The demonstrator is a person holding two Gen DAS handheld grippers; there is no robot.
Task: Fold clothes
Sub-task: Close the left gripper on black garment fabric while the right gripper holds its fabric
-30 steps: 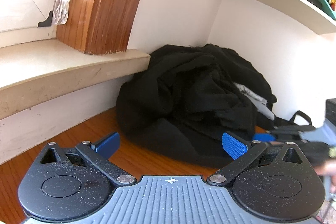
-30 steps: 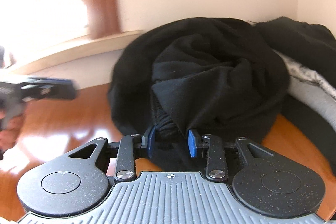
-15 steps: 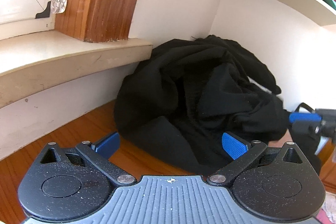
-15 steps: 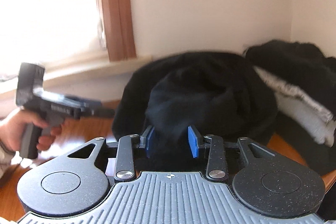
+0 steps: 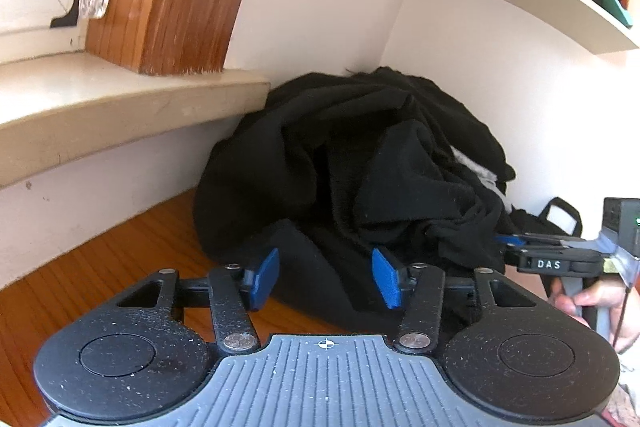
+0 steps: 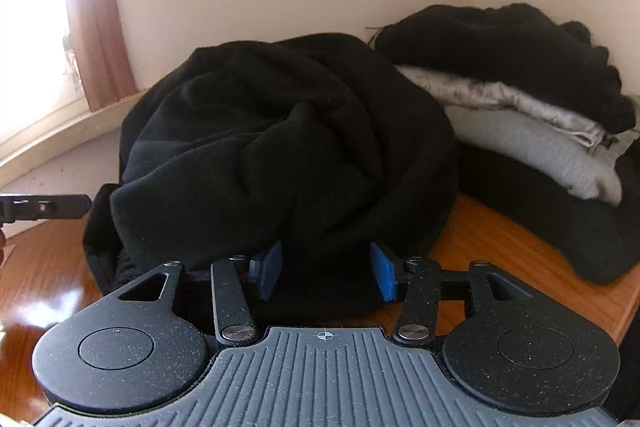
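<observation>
The black garment [image 5: 360, 163] is lying bunched in a heap on the wooden desk [image 5: 100, 267], against the wall in the corner below the window sill [image 5: 120, 115], with a stack of folded clothes [image 6: 520, 115] sitting just beside it. The left gripper [image 5: 326, 277] is closing its fingers part-way around the near edge of the heap; pad contact appears absent, though dark cloth hides it. The right gripper [image 6: 326, 269] is opening its fingers, with black cloth lying between them, apparently unpressed.
</observation>
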